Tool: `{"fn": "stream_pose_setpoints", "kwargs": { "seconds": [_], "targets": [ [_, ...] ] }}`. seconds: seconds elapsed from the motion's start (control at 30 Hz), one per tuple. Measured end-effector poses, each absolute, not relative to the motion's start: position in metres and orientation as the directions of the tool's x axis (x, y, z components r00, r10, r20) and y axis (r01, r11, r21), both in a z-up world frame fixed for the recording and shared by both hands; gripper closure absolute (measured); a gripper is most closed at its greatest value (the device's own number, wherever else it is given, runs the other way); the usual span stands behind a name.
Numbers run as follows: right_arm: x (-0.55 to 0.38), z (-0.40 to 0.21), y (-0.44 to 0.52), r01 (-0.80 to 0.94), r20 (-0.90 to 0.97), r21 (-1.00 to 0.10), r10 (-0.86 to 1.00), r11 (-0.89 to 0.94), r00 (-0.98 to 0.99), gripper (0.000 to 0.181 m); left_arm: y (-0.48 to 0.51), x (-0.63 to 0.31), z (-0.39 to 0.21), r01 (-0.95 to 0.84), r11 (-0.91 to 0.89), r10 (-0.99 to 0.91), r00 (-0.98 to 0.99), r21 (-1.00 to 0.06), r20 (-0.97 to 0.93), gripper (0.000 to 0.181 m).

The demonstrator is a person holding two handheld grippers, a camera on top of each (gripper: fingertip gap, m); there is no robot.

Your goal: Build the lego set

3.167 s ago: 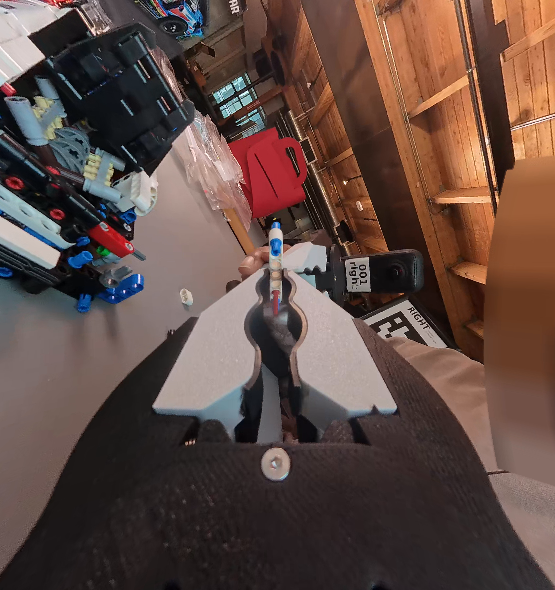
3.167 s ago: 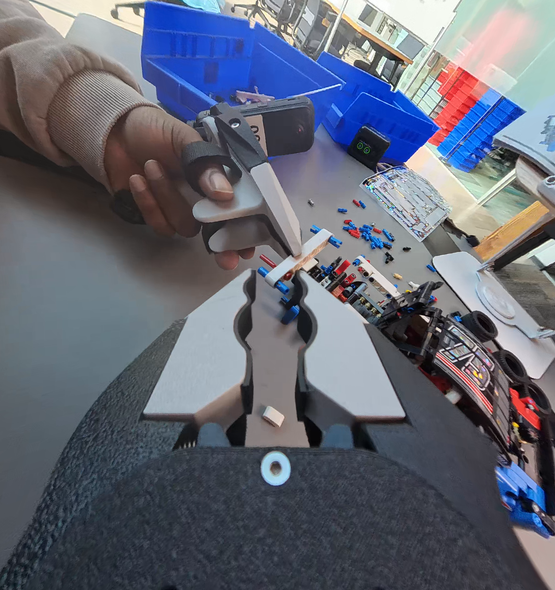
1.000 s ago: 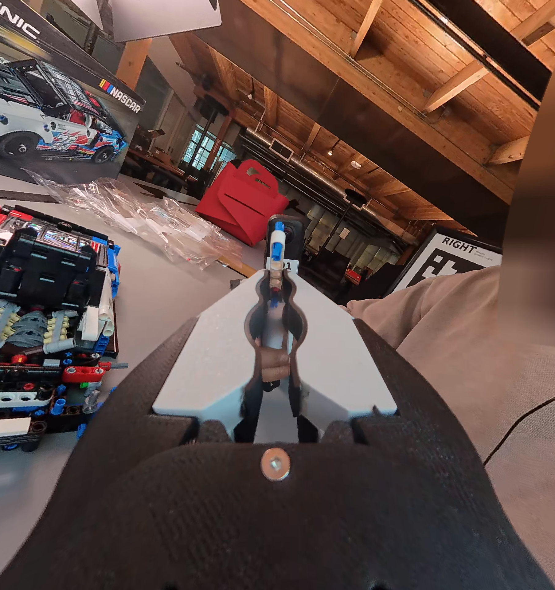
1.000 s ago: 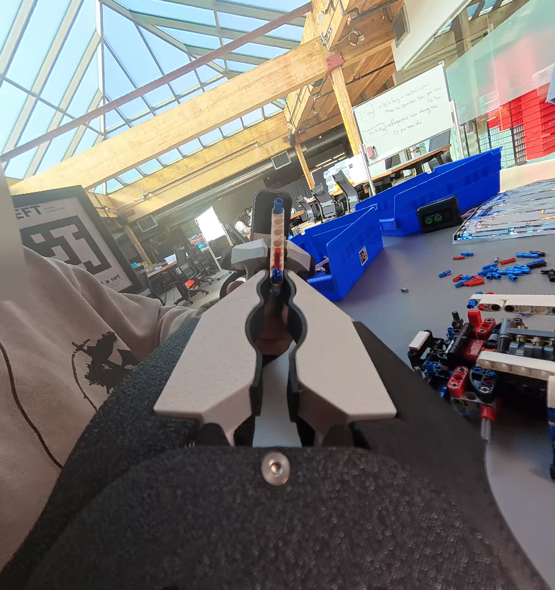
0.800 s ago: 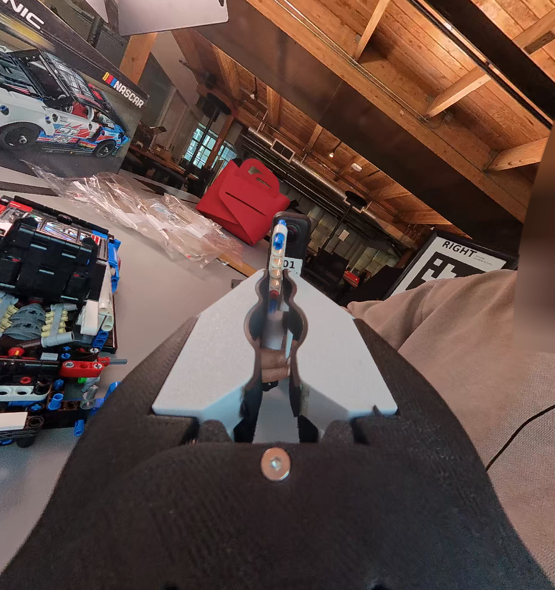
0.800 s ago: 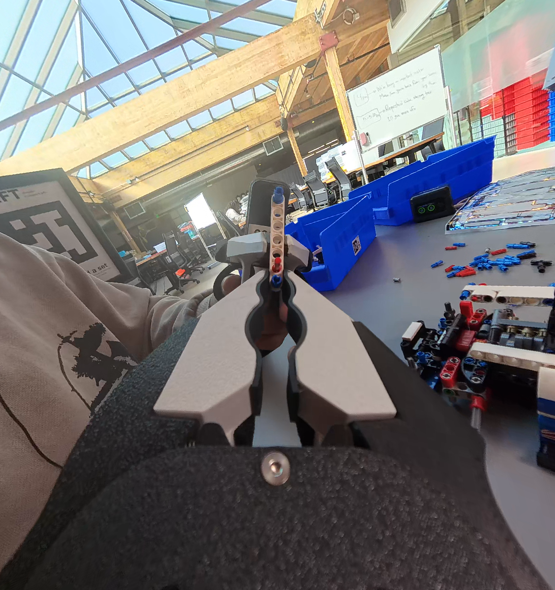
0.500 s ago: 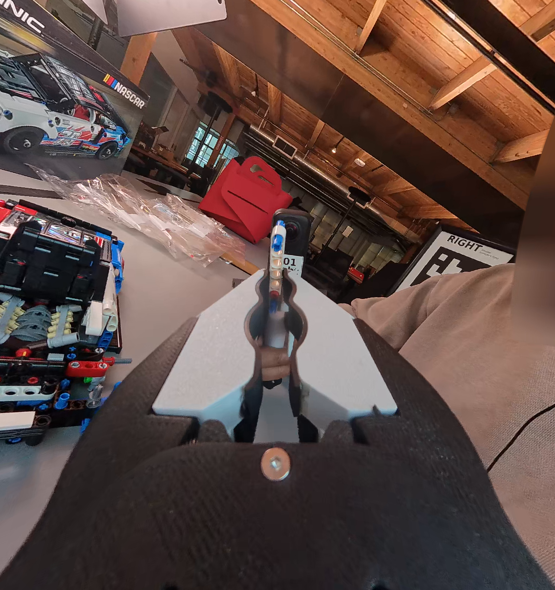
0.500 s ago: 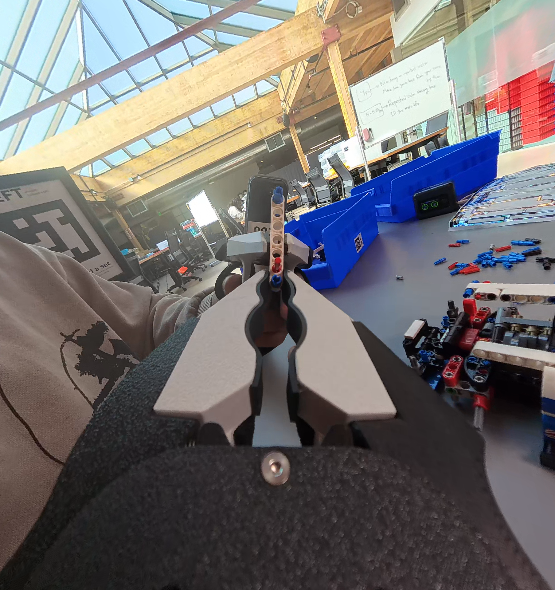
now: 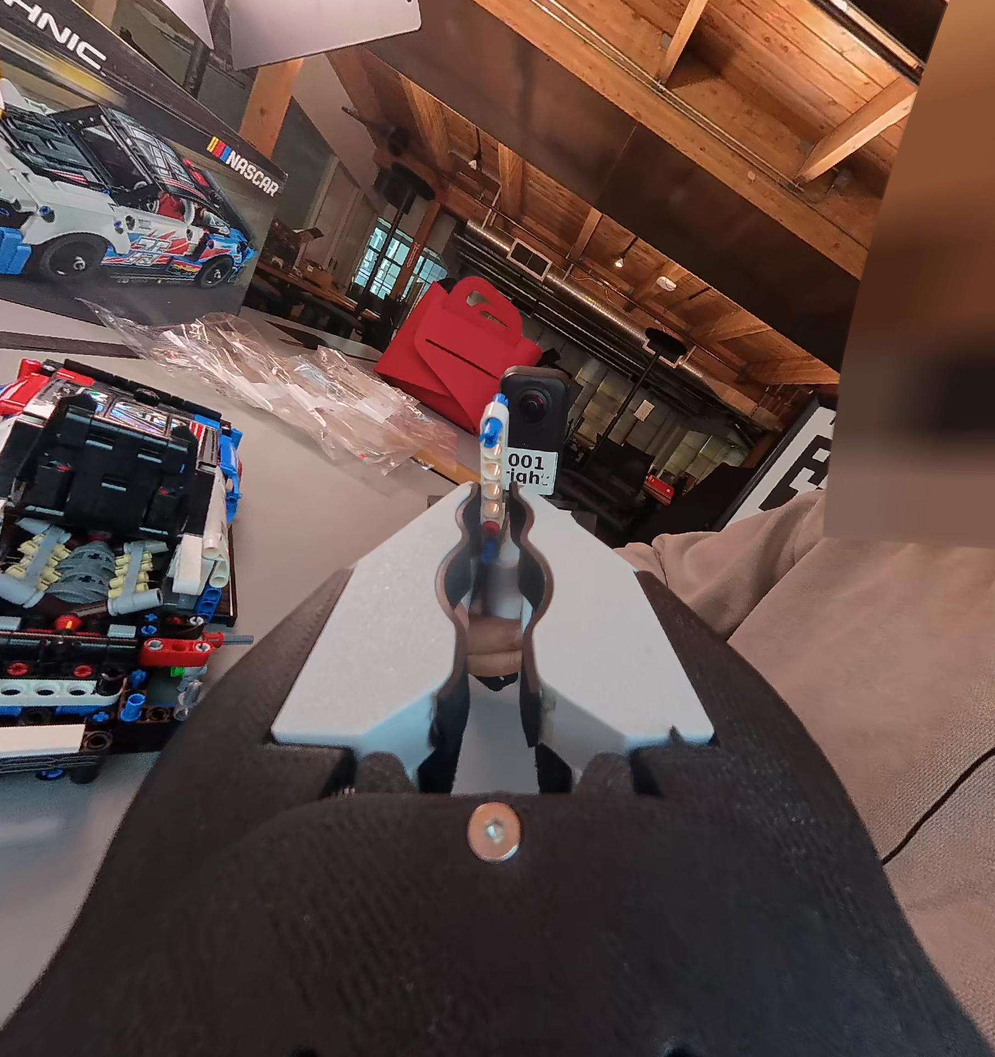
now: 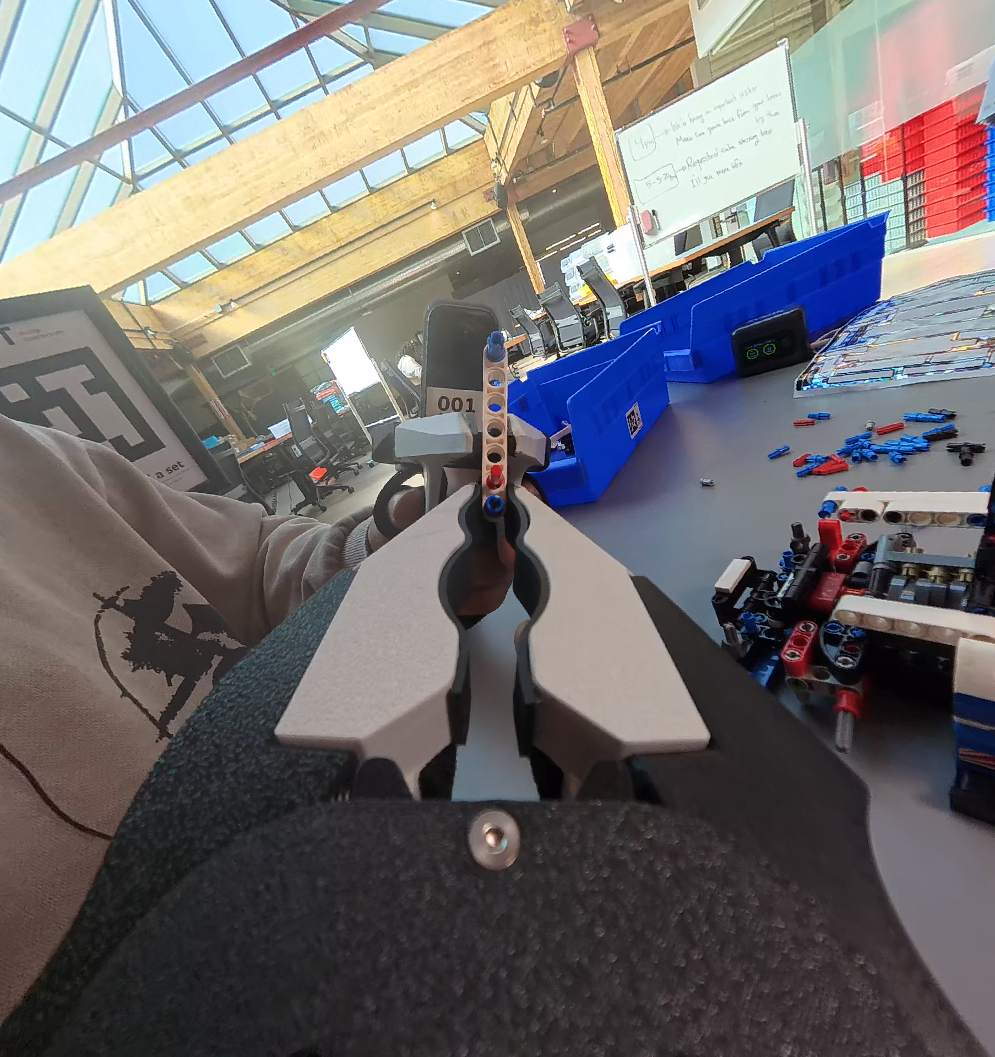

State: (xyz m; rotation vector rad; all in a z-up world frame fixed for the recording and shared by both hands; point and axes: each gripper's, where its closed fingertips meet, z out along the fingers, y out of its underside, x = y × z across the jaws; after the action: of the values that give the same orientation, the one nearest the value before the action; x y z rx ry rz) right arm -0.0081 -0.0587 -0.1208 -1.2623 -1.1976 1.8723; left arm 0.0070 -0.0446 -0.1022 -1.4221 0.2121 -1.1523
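Note:
A white lego beam (image 9: 492, 457) with blue pins and a red pin stands upright between both grippers, held up in the air in front of a person's torso. My left gripper (image 9: 492, 506) is shut on its lower part. My right gripper (image 10: 492, 506) faces it and is shut on the bottom end of the same beam (image 10: 494, 423). The left gripper's grey fingers (image 10: 435, 440) show behind the beam in the right wrist view. The partly built lego car (image 9: 100, 515) sits on the grey table, to the left in the left wrist view and to the right (image 10: 912, 600) in the right wrist view.
Loose blue and red pins (image 10: 884, 446) lie beyond the car, with a sticker sheet (image 10: 912, 343), a small black device (image 10: 769, 343) and blue bins (image 10: 598, 423) behind. The set's box (image 9: 111, 200), clear plastic bags (image 9: 289, 377) and a red bag (image 9: 460, 343) lie at the table's far side. Both grippers' tips are close together, under 4 cm apart. The partly built lego car (image 9: 100, 515) is about equally far from each gripper, around 15 cm.
Since 3.2 s ago both grippers have lifted the beam off the table area and turned it upright. Over the last second they have only drifted slightly, with the grip unchanged.

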Motion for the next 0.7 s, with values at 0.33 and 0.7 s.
{"fn": "stream_pose_setpoints", "kwargs": {
  "seconds": [0.33,0.7],
  "targets": [
    [-0.007,-0.122,-0.057,0.040,-0.429,-0.892,0.816,-0.450,-0.389,0.176,-0.042,0.009,-0.104,0.484,-0.245,-0.716,0.494,-0.840,0.494,0.176],
    [0.018,-0.130,-0.025,0.212,-0.251,-0.961,0.875,-0.176,-0.413,0.167,-0.039,-0.016,-0.114,0.480,-0.264,-0.688,0.514,-0.837,0.512,0.176]
  ]
}}
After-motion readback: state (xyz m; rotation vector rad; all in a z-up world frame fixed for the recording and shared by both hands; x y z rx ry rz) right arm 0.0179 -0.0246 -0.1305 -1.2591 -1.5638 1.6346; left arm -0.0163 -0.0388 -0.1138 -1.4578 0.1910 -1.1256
